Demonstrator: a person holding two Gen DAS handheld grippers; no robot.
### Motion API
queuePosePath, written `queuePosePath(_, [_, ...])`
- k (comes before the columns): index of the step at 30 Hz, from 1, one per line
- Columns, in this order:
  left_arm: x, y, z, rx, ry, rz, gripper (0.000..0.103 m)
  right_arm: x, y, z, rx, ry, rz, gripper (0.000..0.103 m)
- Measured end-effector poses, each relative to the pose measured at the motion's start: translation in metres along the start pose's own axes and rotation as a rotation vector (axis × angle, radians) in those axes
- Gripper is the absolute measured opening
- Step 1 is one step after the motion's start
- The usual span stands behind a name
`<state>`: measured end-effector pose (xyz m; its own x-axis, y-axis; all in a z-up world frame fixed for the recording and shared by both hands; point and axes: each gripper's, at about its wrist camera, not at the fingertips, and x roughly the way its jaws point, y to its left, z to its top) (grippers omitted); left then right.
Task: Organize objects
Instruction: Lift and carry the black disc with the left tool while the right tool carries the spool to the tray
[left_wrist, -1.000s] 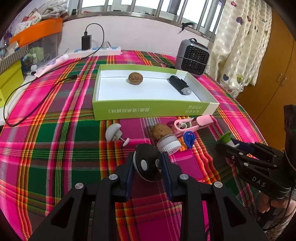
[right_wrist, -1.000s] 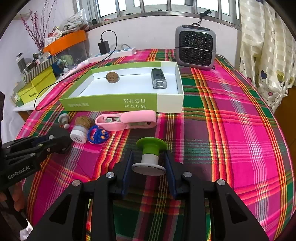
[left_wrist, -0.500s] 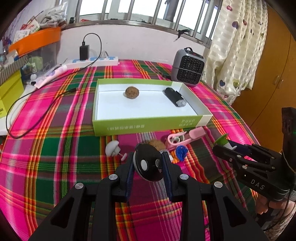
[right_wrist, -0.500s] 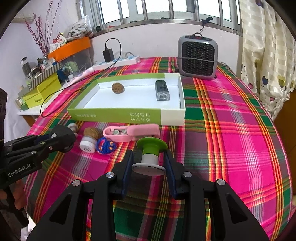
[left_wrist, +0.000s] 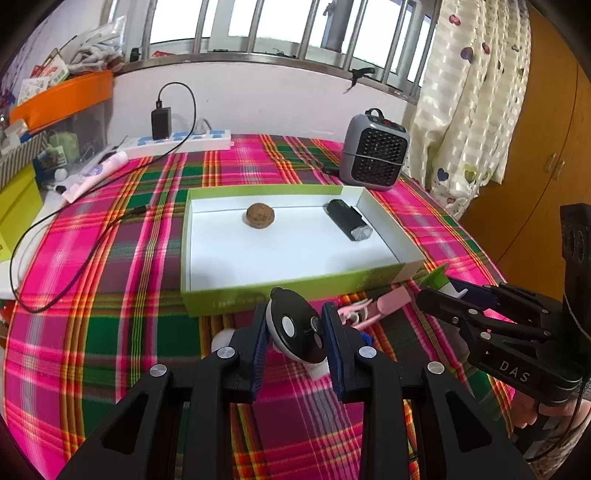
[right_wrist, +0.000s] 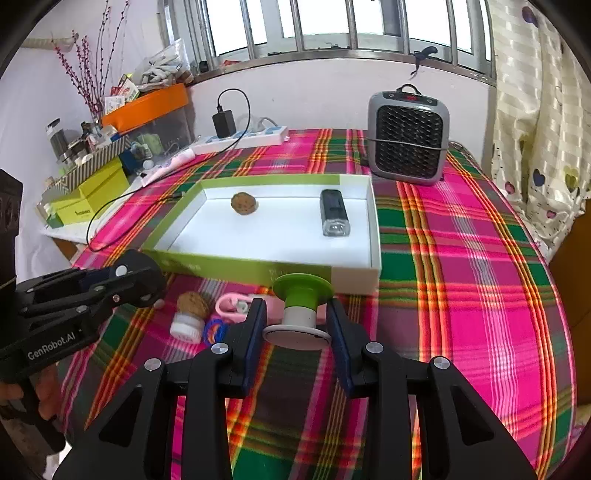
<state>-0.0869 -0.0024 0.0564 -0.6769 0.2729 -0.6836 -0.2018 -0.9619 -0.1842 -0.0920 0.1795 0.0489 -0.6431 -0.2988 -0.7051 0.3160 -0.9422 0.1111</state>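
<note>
My left gripper (left_wrist: 295, 328) is shut on a black and white suction hook (left_wrist: 297, 332), held above the plaid cloth in front of the green box (left_wrist: 295, 291). My right gripper (right_wrist: 297, 321) is shut on a green and white suction hook (right_wrist: 301, 299), also lifted, near the box's front right corner. Inside the white-lined box (right_wrist: 354, 275) lie a walnut (right_wrist: 243, 203) and a black flashlight (right_wrist: 334, 218). On the cloth before the box remain a pink clip (right_wrist: 236, 306), a second walnut (right_wrist: 192, 302), a white cap (right_wrist: 186, 326) and a blue ring (right_wrist: 214, 328).
A grey fan heater (right_wrist: 408, 138) stands behind the box at the right. A power strip (left_wrist: 181, 142) with charger and a black cable (left_wrist: 55, 236) lie at the back left. Yellow boxes (right_wrist: 92, 195) and an orange bin (right_wrist: 147, 105) crowd the left side.
Both grippers rose with their suction hooks and drew back, so the box and loose items look farther and lower. Neither grip changed.
</note>
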Motion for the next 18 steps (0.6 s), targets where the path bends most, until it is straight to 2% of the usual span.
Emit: queuePosePath(18, [0.024, 0.005, 0.026, 0.004, -0.002, 0.012, 0.026, 0.024, -0.001, 0.029, -0.023, 0.009, 0.012, 0.035])
